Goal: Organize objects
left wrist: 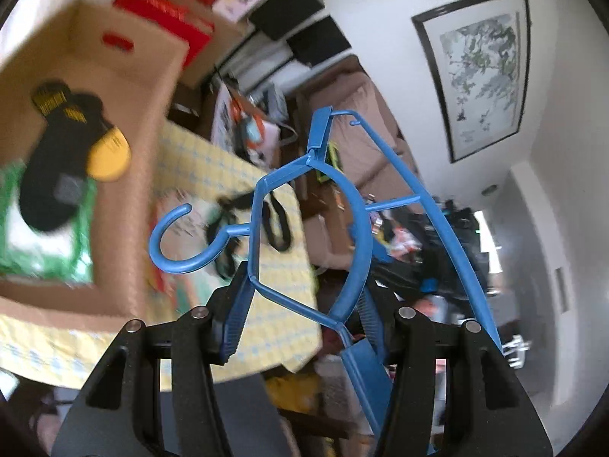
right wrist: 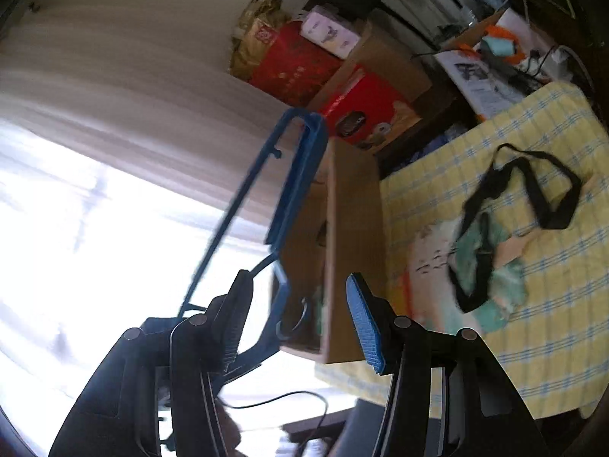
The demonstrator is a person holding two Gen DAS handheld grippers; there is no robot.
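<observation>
1. Now the left gripper (left wrist: 300, 323) grasps the blue hanger (left wrist: 354, 205), jaws clenched on its neck frame; the hanger is lifted off the table, hook to the left.
2. Far left sits the cardboard box (left wrist: 125, 266) on the yellow checked tablecloth (left wrist: 281, 278); a black-and-yellow sock pair (left wrist: 72, 152) lies inside.
3. The right gripper (right wrist: 300, 323) stands released, nothing between its pads; the hanger shows beside its left finger.
4. A black strap (right wrist: 540, 190) lies on the cloth at right.

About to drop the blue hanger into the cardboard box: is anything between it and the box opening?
Nothing visible. The blue hanger, held in the left claw, hangs above the tablecloth beside the cardboard box, whose top is open. Black-and-yellow socks already lie inside.
</observation>
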